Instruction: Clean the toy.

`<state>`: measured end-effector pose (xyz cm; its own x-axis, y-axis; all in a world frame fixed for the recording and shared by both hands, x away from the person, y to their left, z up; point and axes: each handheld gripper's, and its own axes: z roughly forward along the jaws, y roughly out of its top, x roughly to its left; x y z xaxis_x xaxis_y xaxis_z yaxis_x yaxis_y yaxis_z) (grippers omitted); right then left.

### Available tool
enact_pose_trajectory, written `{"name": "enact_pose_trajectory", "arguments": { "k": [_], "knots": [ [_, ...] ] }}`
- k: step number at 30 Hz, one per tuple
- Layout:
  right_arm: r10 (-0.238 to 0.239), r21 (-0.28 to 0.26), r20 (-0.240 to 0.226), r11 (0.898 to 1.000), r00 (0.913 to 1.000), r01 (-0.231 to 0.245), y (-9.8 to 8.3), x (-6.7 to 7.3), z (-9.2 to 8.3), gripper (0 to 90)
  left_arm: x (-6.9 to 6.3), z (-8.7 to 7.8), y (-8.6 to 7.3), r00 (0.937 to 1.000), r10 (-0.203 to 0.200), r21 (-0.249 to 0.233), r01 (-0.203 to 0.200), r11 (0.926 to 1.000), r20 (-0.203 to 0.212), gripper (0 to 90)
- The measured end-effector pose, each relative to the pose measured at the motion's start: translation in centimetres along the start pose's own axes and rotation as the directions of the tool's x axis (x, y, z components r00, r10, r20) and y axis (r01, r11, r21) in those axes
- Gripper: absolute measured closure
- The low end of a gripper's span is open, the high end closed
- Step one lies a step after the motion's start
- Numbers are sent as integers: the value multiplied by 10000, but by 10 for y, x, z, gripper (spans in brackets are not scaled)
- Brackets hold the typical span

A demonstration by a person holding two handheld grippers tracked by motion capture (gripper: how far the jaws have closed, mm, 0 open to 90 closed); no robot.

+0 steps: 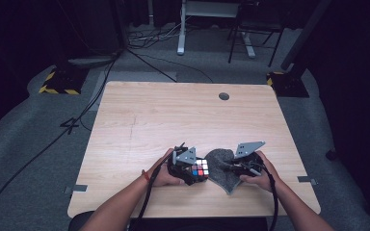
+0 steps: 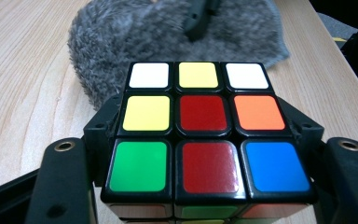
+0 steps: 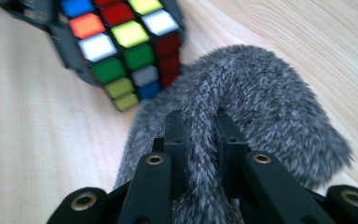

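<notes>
Puzzle cube (image 2: 208,135) is clamped between the jaws of the left gripper (image 1: 189,167), jaws tight on its two sides, the top face with white, yellow, red, orange, green and blue stickers in full view. It sits near the table's (image 1: 139,115) front edge, slightly left of centre. Just right of it, touching or nearly so, the grey fluffy cloth (image 3: 261,93) lies on the wood; the right gripper (image 3: 200,135) is pinched shut on a raised fold of it.

Progress, judged: both grips are made, cube and cloth are side by side, so this looks like the start of wiping the cube. No cloth on any cube face yet; the wiping itself is left.

Room: front edge is close behind both hands, so little margin pulling back. Far half of the table is bare wood up to the cable hole (image 1: 224,96) near the far edge, with both side edges well apart from the grippers. Plenty of space to lift and turn forward.
</notes>
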<state>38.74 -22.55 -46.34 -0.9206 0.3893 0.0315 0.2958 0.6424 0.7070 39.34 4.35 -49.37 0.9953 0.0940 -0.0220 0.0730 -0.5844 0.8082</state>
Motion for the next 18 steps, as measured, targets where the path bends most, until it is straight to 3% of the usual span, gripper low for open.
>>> {"name": "enact_pose_trajectory", "arguments": {
  "k": [14, 18],
  "knots": [
    [658, 55, 1072, 9978, 9921, -668, -12, -23, -10, 788, 3, -5, -3, 9989, -412, 524, 422, 9977, -211, 317],
    [840, 73, 1220, 9963, 9890, -855, -14, -28, -10, 788, 3, -5, -2, 9992, -336, 579, 347, 9977, -196, 318]
  ]
}}
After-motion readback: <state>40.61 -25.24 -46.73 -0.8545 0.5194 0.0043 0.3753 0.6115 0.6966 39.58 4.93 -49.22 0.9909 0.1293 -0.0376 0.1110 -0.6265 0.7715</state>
